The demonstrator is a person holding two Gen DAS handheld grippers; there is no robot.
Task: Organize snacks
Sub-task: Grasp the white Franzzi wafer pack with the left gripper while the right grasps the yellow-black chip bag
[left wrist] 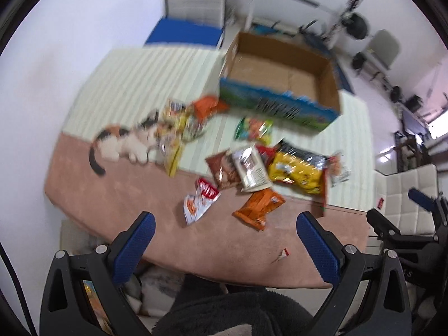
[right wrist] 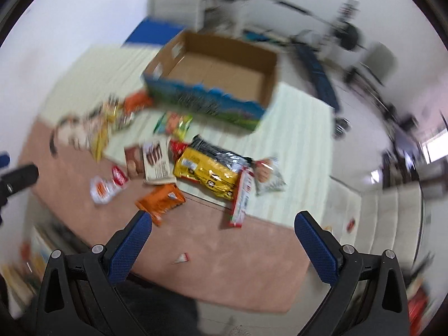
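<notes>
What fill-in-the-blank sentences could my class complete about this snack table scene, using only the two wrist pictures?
1. The cardboard box on the table holds ____ snacks.
2. Both the left gripper and the right gripper have their jaws ____.
3. The toy cat lies at the ____ end of the snack pile in both views.

Missing words: no; open; left

Both wrist views high above, angled down, sharing snack pile [left wrist: 252, 165] and cardboard box [right wrist: 215, 84]

Left claw [left wrist: 225, 232] and right claw [right wrist: 223, 231], both spread wide, empty.
</notes>
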